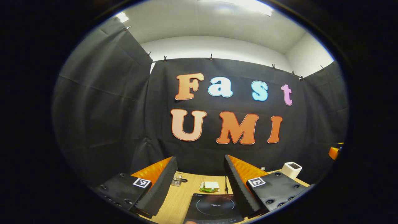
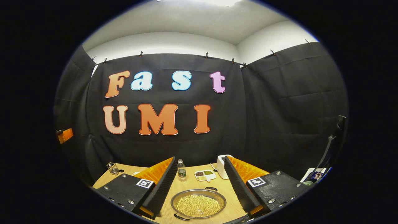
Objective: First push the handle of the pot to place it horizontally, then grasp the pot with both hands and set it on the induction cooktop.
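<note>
Right gripper (image 2: pixel 199 180): fingers spread, pot (image 2: pixel 198 205) low centre between them, handles near and far. Left gripper (image 1: pixel 199 180): fingers spread over cooktop (image 1: pixel 214 207).

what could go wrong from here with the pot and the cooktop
1. The pot is heaped with yellow grains; tilting it in a two-handed lift could spill them.
2. The water bottle and small divided dish stand just behind it; pushing the handle might knock them.
3. The induction cooktop sits apart, seen from the left gripper, so carrying it over needs care.
</note>
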Action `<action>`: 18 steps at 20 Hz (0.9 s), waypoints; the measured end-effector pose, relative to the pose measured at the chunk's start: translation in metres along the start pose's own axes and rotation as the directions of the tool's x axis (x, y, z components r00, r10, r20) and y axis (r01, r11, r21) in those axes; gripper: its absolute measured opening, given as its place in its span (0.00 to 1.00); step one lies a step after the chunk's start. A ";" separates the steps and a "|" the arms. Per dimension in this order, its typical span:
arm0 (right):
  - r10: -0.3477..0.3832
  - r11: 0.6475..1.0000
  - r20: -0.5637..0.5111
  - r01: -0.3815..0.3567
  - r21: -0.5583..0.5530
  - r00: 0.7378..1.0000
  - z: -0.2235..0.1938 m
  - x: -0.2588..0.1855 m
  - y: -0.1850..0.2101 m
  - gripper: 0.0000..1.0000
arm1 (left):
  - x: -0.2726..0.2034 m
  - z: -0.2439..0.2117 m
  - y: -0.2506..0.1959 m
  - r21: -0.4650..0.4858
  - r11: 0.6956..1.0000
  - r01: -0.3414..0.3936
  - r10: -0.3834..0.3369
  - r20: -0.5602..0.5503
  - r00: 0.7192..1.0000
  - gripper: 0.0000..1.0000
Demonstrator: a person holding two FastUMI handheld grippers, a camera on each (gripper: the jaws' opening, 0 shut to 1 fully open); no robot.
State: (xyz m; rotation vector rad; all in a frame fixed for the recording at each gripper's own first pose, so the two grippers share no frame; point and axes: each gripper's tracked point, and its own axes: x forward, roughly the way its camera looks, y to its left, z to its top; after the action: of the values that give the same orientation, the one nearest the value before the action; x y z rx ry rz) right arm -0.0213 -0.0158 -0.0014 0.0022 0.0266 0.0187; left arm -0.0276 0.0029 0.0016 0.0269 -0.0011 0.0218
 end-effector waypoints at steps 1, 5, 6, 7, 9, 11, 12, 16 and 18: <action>0.010 1.000 -0.007 -0.010 0.004 1.000 -0.001 0.000 0.002 0.93 | -0.001 0.001 0.000 0.002 1.000 -0.002 0.002 -0.001 1.000 0.98; 0.030 0.999 -0.016 -0.030 0.014 0.999 -0.007 -0.003 0.003 0.76 | -0.003 -0.001 0.000 -0.003 1.000 -0.003 0.003 -0.005 1.000 0.98; 0.035 0.999 -0.024 -0.034 0.013 0.999 -0.010 -0.004 0.004 0.77 | -0.004 -0.003 0.000 -0.005 1.000 -0.002 0.002 -0.009 1.000 0.98; 0.042 0.999 -0.026 -0.042 0.013 0.999 -0.011 -0.004 0.005 0.66 | -0.004 -0.004 0.001 -0.005 1.000 -0.002 0.002 -0.012 1.000 0.98; 0.060 0.998 -0.025 -0.060 0.009 0.998 -0.014 -0.006 0.011 0.57 | -0.005 -0.006 0.004 0.000 1.000 -0.008 0.008 -0.015 1.000 0.98; 0.073 0.997 -0.036 -0.073 0.003 0.997 -0.020 -0.005 0.013 0.39 | -0.006 -0.006 0.007 0.006 1.000 -0.012 0.012 -0.016 1.000 0.98; 0.078 0.997 -0.040 -0.078 0.001 0.996 -0.022 -0.006 0.015 0.35 | -0.005 -0.005 0.009 0.008 1.000 -0.015 0.016 -0.015 1.000 0.98; 0.115 0.993 -0.069 -0.114 0.005 0.991 -0.038 -0.006 0.026 0.13 | -0.004 -0.010 0.013 -0.002 1.000 -0.026 0.026 -0.028 0.999 0.98; 0.124 0.992 -0.097 -0.124 0.005 0.988 -0.053 -0.007 0.028 0.11 | -0.004 -0.011 0.014 -0.002 1.000 -0.027 0.027 -0.030 0.999 0.98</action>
State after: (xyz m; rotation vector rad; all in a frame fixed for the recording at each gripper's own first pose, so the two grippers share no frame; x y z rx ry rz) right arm -0.0300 0.0122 -0.0542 0.0022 0.1235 0.1435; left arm -0.0324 0.0169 -0.0090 0.0245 0.0283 0.0496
